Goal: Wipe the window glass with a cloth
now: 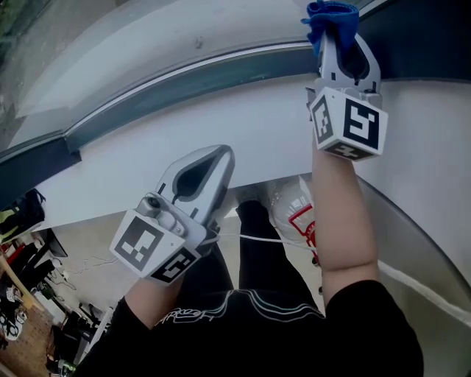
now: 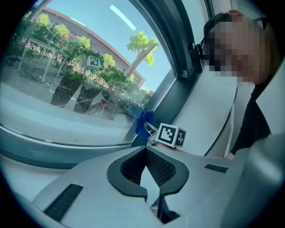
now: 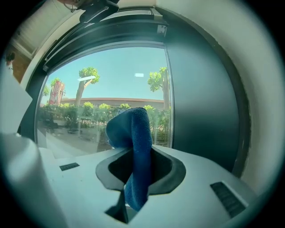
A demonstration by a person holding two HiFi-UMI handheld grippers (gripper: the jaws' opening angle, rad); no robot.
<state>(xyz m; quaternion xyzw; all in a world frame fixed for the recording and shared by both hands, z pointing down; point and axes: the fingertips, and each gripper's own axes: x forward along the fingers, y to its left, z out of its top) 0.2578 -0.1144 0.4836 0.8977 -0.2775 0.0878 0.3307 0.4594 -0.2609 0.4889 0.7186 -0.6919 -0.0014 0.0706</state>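
A blue cloth (image 3: 132,127) stands pinched between the jaws of my right gripper (image 3: 136,153), its folded top facing the window glass (image 3: 107,98). In the head view the right gripper (image 1: 335,33) is raised to the window's dark frame (image 1: 184,79), with the cloth (image 1: 331,13) bunched at its tip against the glass (image 1: 132,37). My left gripper (image 1: 219,153) hangs lower over the white sill, shut with nothing in it. The left gripper view shows its jaws (image 2: 144,149) closed tip to tip, and beyond them the cloth (image 2: 142,124) and the right gripper's marker cube (image 2: 171,136).
A wide white sill (image 1: 243,125) runs under the dark frame. A dark vertical frame post (image 3: 200,89) borders the glass on the right. Below are the person's dark-clad legs (image 1: 257,258), a white shoe (image 1: 294,210), a white cable (image 1: 257,238) and clutter on the floor (image 1: 29,294).
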